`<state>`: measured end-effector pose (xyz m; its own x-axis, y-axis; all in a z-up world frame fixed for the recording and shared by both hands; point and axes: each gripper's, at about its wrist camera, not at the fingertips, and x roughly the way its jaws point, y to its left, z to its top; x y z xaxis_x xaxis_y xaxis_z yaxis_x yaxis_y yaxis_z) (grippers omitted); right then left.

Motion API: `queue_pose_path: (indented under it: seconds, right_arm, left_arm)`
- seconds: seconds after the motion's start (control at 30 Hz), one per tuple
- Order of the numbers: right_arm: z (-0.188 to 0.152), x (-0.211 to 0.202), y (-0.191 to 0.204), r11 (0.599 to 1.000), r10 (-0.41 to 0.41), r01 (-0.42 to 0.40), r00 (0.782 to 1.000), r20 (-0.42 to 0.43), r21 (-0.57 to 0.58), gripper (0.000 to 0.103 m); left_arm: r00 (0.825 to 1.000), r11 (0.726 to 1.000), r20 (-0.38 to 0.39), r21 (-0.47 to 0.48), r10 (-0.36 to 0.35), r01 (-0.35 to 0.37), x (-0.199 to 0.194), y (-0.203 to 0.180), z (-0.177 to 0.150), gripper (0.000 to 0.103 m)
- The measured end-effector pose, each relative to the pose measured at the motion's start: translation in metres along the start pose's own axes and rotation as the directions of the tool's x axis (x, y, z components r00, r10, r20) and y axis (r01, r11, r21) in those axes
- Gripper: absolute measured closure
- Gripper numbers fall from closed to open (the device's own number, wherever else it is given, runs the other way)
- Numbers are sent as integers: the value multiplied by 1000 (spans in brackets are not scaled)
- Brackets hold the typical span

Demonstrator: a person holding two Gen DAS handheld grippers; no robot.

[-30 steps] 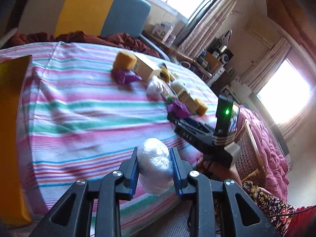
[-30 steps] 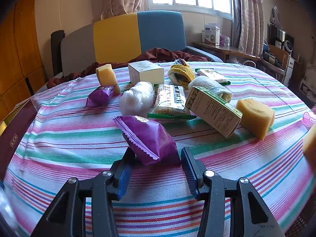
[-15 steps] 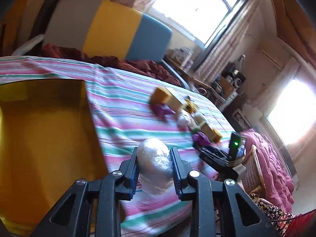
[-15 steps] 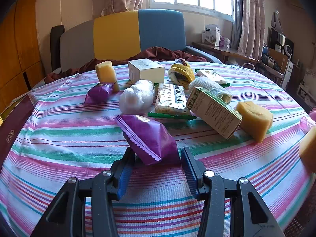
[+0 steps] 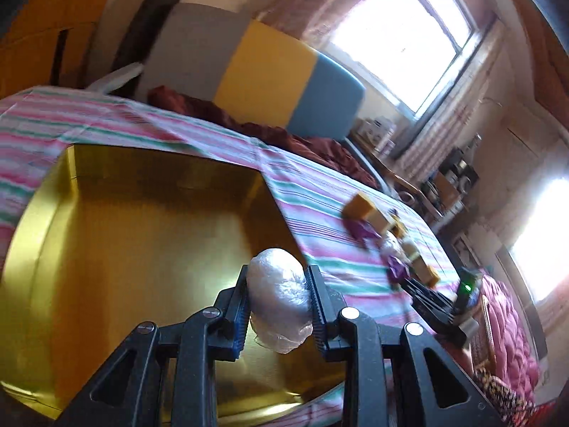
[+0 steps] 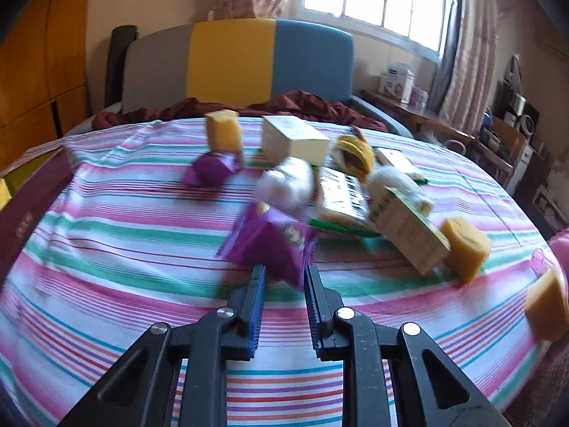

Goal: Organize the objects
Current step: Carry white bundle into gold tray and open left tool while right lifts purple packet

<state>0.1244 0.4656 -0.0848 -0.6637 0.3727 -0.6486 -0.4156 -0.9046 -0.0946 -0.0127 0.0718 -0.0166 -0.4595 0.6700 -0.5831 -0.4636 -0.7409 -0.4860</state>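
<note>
My left gripper (image 5: 276,286) is shut on a white plastic-wrapped bundle (image 5: 275,295) and holds it above the open gold box (image 5: 124,235), near its right wall. My right gripper (image 6: 282,277) is shut on a purple snack packet (image 6: 272,245) and holds it tilted just above the striped tablecloth (image 6: 106,249). The right gripper also shows small in the left wrist view (image 5: 409,283).
Behind the packet lie a second purple packet (image 6: 211,169), a white bundle (image 6: 288,185), yellow sponges (image 6: 224,133), a cream box (image 6: 293,140), a green-edged carton (image 6: 409,235) and a knitted item (image 6: 354,153). A sofa (image 6: 231,64) stands beyond the table.
My left gripper has swung left with the bundle, from over the cloth to over the gold box. My right gripper has closed on the purple packet and tipped it up.
</note>
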Motion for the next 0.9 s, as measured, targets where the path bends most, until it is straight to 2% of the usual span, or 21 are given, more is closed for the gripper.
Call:
queue_pose_path:
  seconds: [0.23, 0.33, 0.4, 0.43, 0.47, 0.5, 0.57, 0.7, 0.73, 0.77, 0.9]
  right_arm:
    - [0, -6, 15, 999, 49, -48, 999, -2, 23, 91]
    - [1, -8, 14, 997, 70, -69, 997, -15, 40, 89]
    - [3, -10, 8, 993, 75, -74, 997, -12, 92, 69]
    - [5, -11, 6, 992, 74, -73, 997, 1, 101, 46]
    - [9, -11, 4, 994, 62, -63, 998, 16, 92, 38]
    - [13, -9, 5, 996, 51, -52, 999, 18, 74, 38]
    - [23, 1, 7, 997, 76, -76, 997, -2, 10, 42]
    - [33, 26, 14, 995, 65, -72, 994, -91, -75, 46]
    - [33, 30, 15, 994, 69, -78, 992, -104, -79, 56]
    - [33, 34, 16, 993, 79, -89, 990, -118, -76, 73]
    - [30, 32, 16, 995, 97, -100, 989, -115, -28, 85]
  left_arm:
    - [998, 994, 24, -92, 62, -60, -6, 40, 9, 74]
    - [996, 991, 25, -110, 84, -81, -9, 53, 11, 74]
    - [995, 988, 19, -120, 98, -95, -9, 60, 12, 74]
    - [995, 987, 18, -125, 100, -97, -9, 62, 12, 74]
    - [994, 986, 18, -130, 105, -102, -9, 65, 12, 74]
    - [994, 985, 15, -138, 111, -108, -8, 69, 12, 74]
    - [993, 983, 7, -146, 114, -112, -7, 73, 12, 74]
    - [989, 980, -7, -131, 151, -150, -7, 75, 12, 74]
    - [987, 979, -8, -124, 163, -163, -7, 75, 12, 74]
    - [985, 978, -13, -118, 174, -175, -6, 76, 12, 74]
    - [977, 972, -30, -104, 210, -212, -4, 81, 12, 74]
